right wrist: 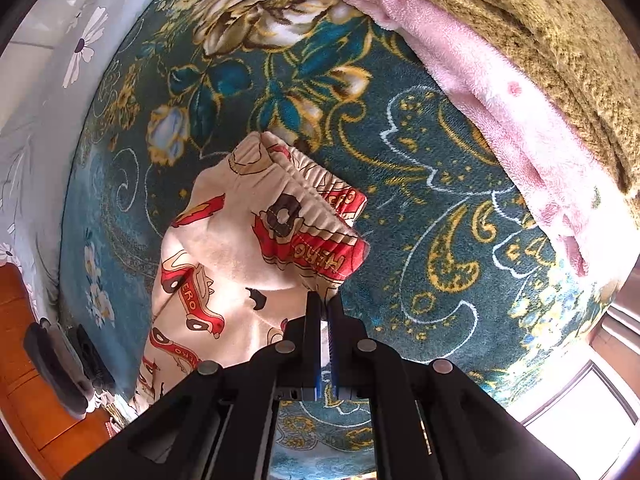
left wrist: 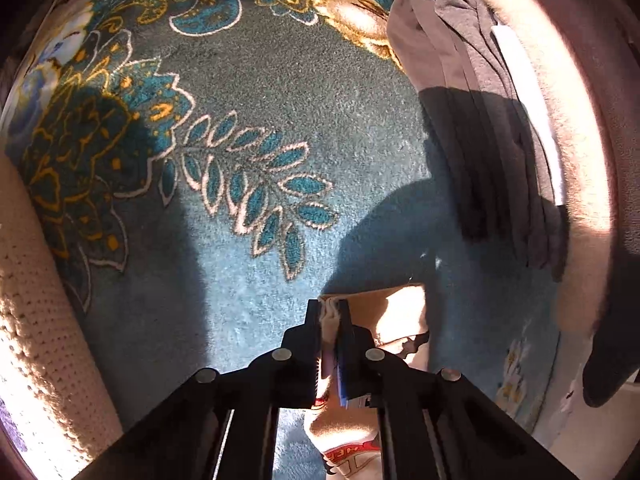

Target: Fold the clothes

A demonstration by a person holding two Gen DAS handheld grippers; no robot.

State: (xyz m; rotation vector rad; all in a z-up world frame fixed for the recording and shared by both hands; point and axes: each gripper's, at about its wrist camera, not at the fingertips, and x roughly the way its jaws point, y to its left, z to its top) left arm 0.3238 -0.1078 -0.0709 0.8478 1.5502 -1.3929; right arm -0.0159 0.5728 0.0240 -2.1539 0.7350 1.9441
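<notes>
A pair of cream child's pants [right wrist: 224,264] printed with red cars lies on a teal flowered blanket [right wrist: 420,184], its gathered elastic waistband [right wrist: 320,216] toward the middle of the right wrist view. My right gripper [right wrist: 325,304] is shut on the waistband's near corner. In the left wrist view my left gripper [left wrist: 330,312] is shut on a cream edge of the same pants [left wrist: 384,320], with more of the printed cloth hanging below the fingers.
Folded grey garments [left wrist: 480,120] lie at the right of the blanket [left wrist: 280,92]. A pink fleece [right wrist: 500,104] and an olive plush blanket [right wrist: 560,40] run along the right. A cream knitted cloth [left wrist: 36,320] is at left. Dark slippers [right wrist: 64,364] sit on the orange floor.
</notes>
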